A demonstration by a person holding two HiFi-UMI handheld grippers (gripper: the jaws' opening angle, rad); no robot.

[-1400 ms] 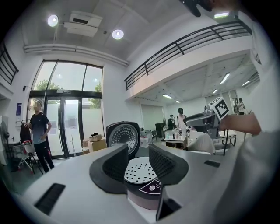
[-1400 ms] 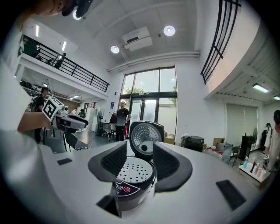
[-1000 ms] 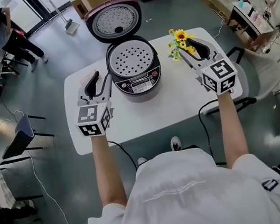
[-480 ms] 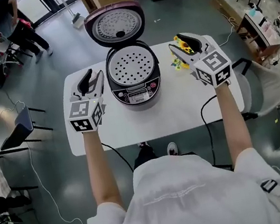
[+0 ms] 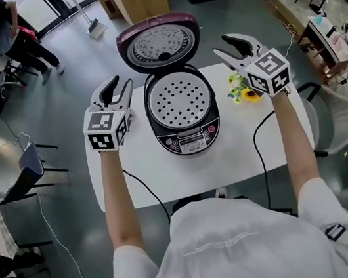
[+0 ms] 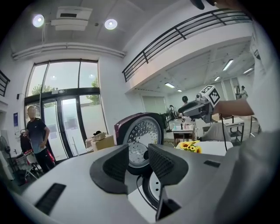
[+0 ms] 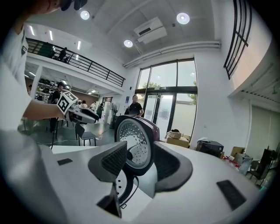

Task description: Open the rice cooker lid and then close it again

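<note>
Lid [image 5: 162,42] open, left gripper [image 5: 121,82], right gripper [image 5: 221,45] (jaws apart)

Both arms reach forward, nearly straight, with the left forearm [image 5: 113,199] and right forearm [image 5: 296,140] bare below short white sleeves. The left gripper [image 5: 119,85] points ahead and slightly downward, its jaws standing partly apart. The right gripper [image 5: 224,46] is held a little farther out, jaws also apart, angled inward toward the other. A marker cube tops each wrist end – left [image 5: 106,130], right [image 5: 269,73].
</note>
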